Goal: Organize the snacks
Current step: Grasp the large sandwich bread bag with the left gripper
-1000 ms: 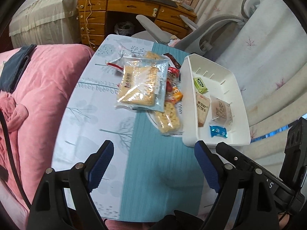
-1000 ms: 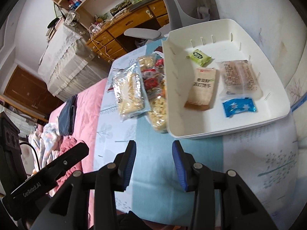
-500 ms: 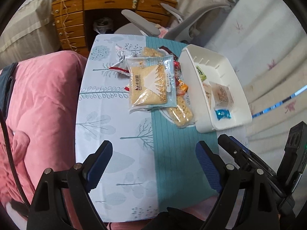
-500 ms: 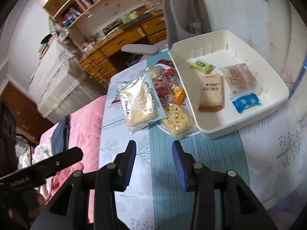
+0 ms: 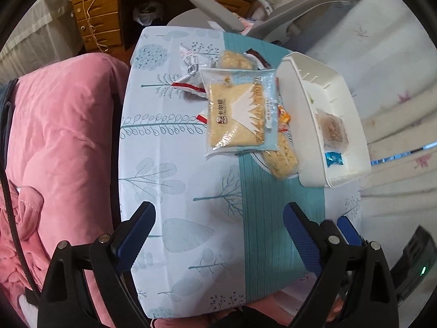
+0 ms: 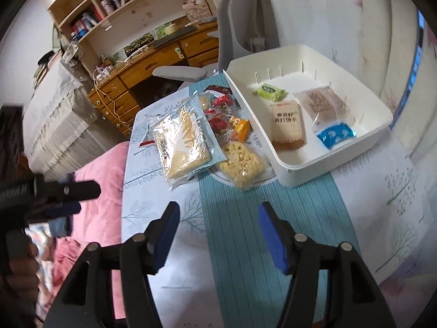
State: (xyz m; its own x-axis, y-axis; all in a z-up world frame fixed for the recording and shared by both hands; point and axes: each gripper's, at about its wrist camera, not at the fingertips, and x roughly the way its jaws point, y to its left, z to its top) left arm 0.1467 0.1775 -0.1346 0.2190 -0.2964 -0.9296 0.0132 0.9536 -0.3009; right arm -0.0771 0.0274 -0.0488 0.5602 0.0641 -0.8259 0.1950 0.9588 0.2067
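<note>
Right wrist view shows we have pulled back from the white bin (image 6: 341, 147) and spread our right gripper (image 6: 218, 235) wider, left gripper (image 5: 218, 235) wide too, both empty, ready for the snack pile (image 6: 215, 136) beside it.

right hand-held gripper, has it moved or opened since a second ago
Yes. The right hand-held gripper has pulled back from the white plastic bin, which now lies farther off, and its jaws stand wider apart.

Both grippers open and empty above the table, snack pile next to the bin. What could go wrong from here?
1. The big cracker pack lies on top of the smaller snacks; lifting it may drag or scatter them.
2. The puffed rice bar sits close against the white bin; a finger could bump the wall and shift the bin.
</note>
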